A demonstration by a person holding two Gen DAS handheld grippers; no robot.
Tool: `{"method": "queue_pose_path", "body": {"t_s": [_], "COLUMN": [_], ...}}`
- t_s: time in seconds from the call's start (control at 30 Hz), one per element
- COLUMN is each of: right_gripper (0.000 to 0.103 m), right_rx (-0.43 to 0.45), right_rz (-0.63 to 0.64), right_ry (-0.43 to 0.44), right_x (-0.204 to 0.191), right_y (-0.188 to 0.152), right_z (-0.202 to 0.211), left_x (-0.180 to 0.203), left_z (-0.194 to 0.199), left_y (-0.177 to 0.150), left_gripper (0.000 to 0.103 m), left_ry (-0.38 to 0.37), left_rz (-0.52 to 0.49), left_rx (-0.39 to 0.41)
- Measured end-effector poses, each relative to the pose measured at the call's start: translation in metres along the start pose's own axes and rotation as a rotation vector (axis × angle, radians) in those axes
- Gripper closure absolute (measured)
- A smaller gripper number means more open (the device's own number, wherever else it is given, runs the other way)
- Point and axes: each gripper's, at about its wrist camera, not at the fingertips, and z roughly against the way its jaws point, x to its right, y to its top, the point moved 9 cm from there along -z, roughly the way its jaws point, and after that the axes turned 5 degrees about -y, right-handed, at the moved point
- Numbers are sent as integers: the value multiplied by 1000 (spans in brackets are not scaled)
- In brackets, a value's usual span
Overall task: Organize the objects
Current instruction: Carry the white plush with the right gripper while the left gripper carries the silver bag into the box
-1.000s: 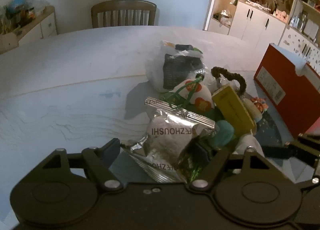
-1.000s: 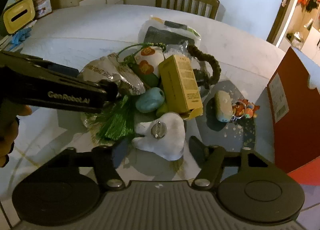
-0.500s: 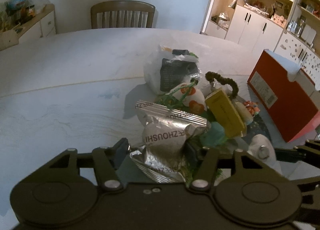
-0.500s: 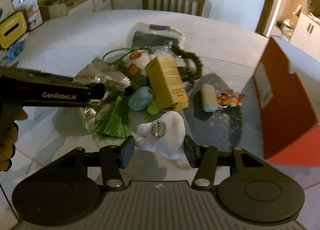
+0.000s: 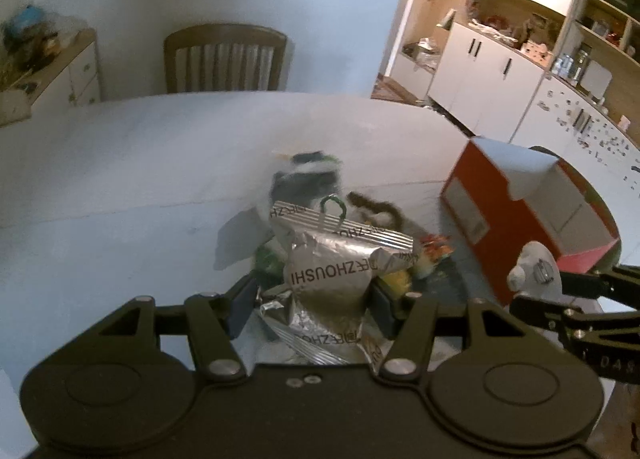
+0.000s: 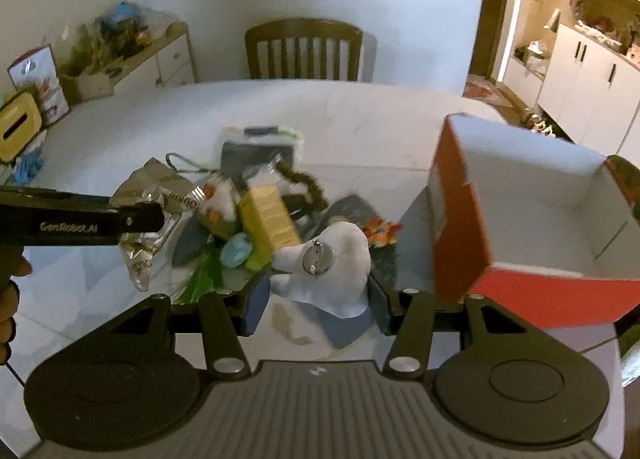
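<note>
The left gripper (image 5: 310, 299) is clamped on a crinkled silver foil packet (image 5: 328, 279), its pads pressing the packet's sides; the packet hangs clear above the pile, and a green cord loop (image 5: 334, 205) shows just behind its top edge; from the right wrist view the same packet (image 6: 156, 195) juts past the black finger of the left gripper (image 6: 136, 219) at the left side of the picture. The right gripper (image 6: 316, 297) is closed on a white plush brooch (image 6: 332, 267) — a metal pin clasp faces the camera on its back — and the brooch sits lifted off the glass mat (image 6: 348, 207), between both pads.

The rest of the clutter lies heaped on the round white table (image 6: 360, 119); a yellow carton (image 6: 268, 215) leans across the middle, a teal oval piece (image 6: 236, 251) just beside its lower end, a green tassel (image 6: 204, 275) below that, a dark beaded strand (image 6: 304, 181) curling behind, and a bagged dark item (image 6: 256, 151) at the far edge of the heap. An open red box (image 6: 520, 219) with a white inside stands to the right of the pile — near the held brooch, not touching it; a wooden chair (image 6: 304, 49) stands at the table's far side.
</note>
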Motion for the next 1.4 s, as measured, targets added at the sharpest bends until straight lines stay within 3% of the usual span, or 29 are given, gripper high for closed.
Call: {"method": "queue_pose_path", "body": {"t_s": [0.03, 0.07, 0.37, 0.47, 0.67, 0.93, 1.23, 1.4], "right_gripper": [51, 51, 51, 51, 51, 51, 51, 51], "right_rx": [7, 15, 86, 85, 83, 79, 11, -46], "right_rz": [-4, -9, -53, -61, -76, -78, -41, -29], "right_ry": [0, -1, 7, 11, 23, 30, 26, 24], "right_x": [6, 12, 89, 119, 173, 229, 268, 288], "right_y": [3, 6, 30, 31, 27, 29, 28, 24], "right_z": [4, 7, 23, 20, 12, 0, -32, -54], "left_x": [6, 2, 78, 94, 98, 134, 189, 215], "left_z": [1, 3, -19, -39, -56, -52, -119, -161], "left_y": [3, 7, 51, 55, 60, 111, 126, 135], "left_gripper": [44, 44, 47, 47, 48, 48, 48, 48], "left_ry": [0, 111, 116, 92, 124, 156, 146, 189], "left_rz": [-4, 60, -11, 33, 134, 132, 104, 65], "left_rx": [2, 25, 52, 28, -4, 99, 40, 8]}}
